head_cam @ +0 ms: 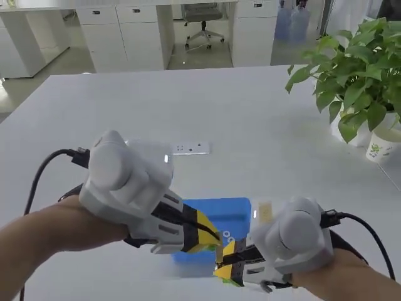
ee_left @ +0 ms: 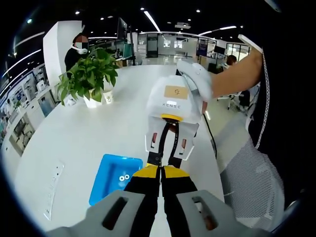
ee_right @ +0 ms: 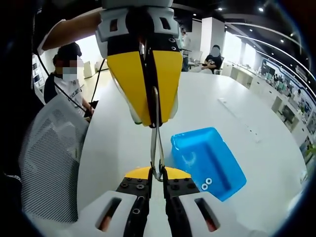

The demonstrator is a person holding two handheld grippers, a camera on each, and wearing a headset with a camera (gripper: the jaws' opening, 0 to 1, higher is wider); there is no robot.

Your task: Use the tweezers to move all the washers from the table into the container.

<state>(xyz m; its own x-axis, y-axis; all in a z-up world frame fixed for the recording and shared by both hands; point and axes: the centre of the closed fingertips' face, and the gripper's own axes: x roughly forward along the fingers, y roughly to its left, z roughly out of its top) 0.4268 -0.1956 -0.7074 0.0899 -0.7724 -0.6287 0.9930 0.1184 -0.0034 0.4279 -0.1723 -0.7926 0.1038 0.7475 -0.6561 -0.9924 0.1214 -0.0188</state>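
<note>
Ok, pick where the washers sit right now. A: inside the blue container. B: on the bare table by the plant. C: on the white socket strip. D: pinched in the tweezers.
A: two washers lie on the floor of the blue container, clear of the tweezers.

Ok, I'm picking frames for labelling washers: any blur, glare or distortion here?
Head view: foreground soft, washers in the blue container barely resolve. Right gripper view: tweezers sharp, table bowed by fisheye. Left gripper view: same bowing, washers clearer.
</note>
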